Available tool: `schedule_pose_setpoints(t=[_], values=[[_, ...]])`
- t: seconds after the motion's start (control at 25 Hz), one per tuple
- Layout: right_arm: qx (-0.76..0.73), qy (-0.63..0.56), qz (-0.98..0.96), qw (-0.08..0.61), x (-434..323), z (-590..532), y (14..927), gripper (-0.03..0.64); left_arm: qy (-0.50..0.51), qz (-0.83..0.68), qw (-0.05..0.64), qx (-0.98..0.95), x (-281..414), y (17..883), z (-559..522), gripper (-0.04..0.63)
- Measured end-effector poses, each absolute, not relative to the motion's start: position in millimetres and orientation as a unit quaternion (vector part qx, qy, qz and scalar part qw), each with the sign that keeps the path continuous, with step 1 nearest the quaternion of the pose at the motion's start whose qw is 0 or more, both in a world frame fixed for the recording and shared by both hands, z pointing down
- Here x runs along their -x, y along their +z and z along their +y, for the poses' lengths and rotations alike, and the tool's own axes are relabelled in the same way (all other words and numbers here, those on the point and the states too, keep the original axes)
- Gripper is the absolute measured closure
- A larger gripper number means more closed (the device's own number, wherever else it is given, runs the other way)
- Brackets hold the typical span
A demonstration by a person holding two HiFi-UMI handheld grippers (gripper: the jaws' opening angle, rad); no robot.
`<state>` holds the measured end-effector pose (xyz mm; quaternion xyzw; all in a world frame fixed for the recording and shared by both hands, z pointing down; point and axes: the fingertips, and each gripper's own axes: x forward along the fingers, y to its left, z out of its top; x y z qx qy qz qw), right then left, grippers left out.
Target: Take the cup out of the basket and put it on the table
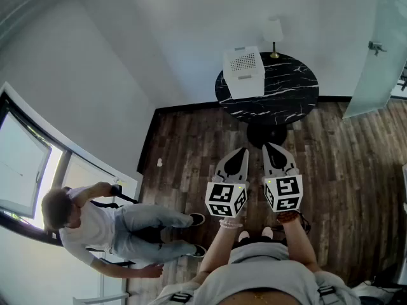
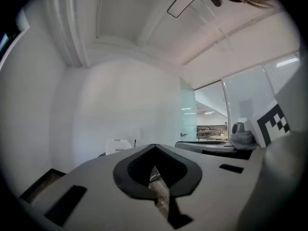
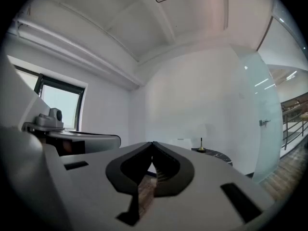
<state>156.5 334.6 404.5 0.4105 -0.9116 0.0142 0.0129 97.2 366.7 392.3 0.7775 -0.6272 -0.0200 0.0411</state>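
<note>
Head view, my tools: I hold the left gripper (image 1: 240, 152) and the right gripper (image 1: 271, 147) side by side in front of me. Both noses point to 12 o'clock over the wooden floor (image 1: 191, 151).
Head view, target: the white basket (image 1: 243, 70) stands on the round black table (image 1: 289, 91), on the tabletop's 10 o'clock part. It is at 12 o'clock from my jaws and well apart from them.
Head view, cup: I cannot see it. Only the basket's perforated top shows, so I judge the cup to be inside.
Head view, surroundings: a small lamp (image 1: 273, 33) stands at the table's 12 o'clock rim, just beside the basket. A person (image 1: 95, 224) sits on the floor by the window (image 1: 22, 164) at my 9 o'clock, well clear of my path.
Left gripper view, jaws: pressed together tip to tip, with nothing between them. The basket shows pale at 10 o'clock of the tips.
Right gripper view, jaws: together as well, and empty. The table edge and lamp sit at 3 o'clock of the tips.
Step in hand: the approach, as I judge it, since neither tool is near the basket.
Doing it well: I should step in squarely and spread one gripper's jaws before I reach the rim. Coming down from above would let me see the cup first. The other gripper can steady the basket, and both should keep off the lamp.
</note>
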Motion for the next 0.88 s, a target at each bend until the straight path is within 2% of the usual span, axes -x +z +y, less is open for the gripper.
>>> schedule_pose_setpoints(t=[0.88], values=[[-0.389, 0.017, -0.921, 0.005, -181, 325, 410, 0.607, -0.017, -0.640, 0.048, -0.767, -124, 402, 358, 0.589]])
